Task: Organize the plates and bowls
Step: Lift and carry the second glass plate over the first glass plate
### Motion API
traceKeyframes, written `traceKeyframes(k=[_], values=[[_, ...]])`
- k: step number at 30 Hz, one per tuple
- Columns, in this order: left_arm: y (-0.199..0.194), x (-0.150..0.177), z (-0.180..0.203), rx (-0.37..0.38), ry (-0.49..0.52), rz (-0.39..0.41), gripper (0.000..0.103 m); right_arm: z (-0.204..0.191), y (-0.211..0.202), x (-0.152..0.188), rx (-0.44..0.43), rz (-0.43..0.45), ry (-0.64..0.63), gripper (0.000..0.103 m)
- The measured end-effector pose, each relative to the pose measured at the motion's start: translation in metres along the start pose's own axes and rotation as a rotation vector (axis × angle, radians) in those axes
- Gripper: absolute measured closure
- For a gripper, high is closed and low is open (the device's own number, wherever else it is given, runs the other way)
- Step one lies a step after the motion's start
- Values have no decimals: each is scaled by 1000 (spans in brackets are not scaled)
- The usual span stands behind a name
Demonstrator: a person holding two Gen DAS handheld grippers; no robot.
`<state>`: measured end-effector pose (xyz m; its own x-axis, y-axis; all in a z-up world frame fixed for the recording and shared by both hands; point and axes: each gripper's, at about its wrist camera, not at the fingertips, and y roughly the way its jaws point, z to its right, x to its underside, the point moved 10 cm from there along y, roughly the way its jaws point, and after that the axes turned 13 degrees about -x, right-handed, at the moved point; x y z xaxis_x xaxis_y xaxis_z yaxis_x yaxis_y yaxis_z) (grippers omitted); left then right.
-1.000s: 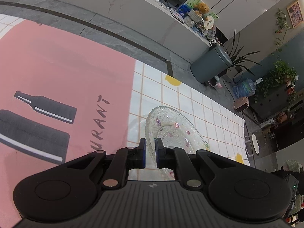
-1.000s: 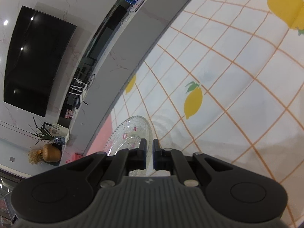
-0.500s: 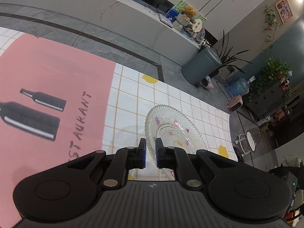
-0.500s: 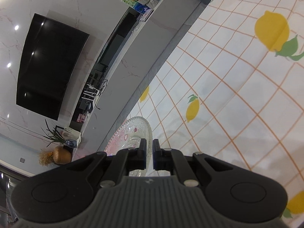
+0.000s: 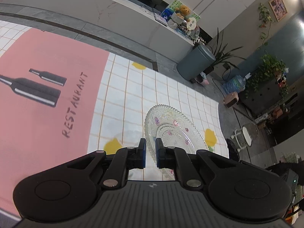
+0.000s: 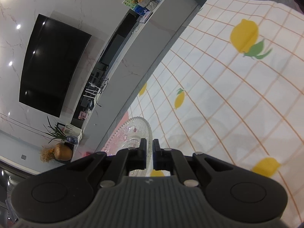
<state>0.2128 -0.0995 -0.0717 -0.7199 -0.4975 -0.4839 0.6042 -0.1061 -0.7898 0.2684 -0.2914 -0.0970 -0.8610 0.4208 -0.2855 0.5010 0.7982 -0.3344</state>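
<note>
Carrying the glass plate (image 5: 172, 131) above the lemon-print tablecloth (image 6: 237, 98), you have both the left gripper (image 5: 150, 153) and right gripper (image 6: 149, 153) pinching opposite rim edges; keep both hands level so neither grip slips.

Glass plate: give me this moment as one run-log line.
object: glass plate | left gripper: shut on rim | right gripper: shut on opposite rim | plate: held above lemon-print tablecloth

Living room background.
A dark television (image 6: 51, 64) is hanging on the marble wall (image 6: 79, 5); potted plants (image 5: 269, 72) are lining a grey floor (image 5: 214, 87).
</note>
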Motion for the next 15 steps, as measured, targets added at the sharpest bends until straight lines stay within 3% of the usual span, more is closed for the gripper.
traceKeyframes(k=[15], values=[[-12,57,5,-62,93,-105,90,17,-53,43,96,-7,41,100]])
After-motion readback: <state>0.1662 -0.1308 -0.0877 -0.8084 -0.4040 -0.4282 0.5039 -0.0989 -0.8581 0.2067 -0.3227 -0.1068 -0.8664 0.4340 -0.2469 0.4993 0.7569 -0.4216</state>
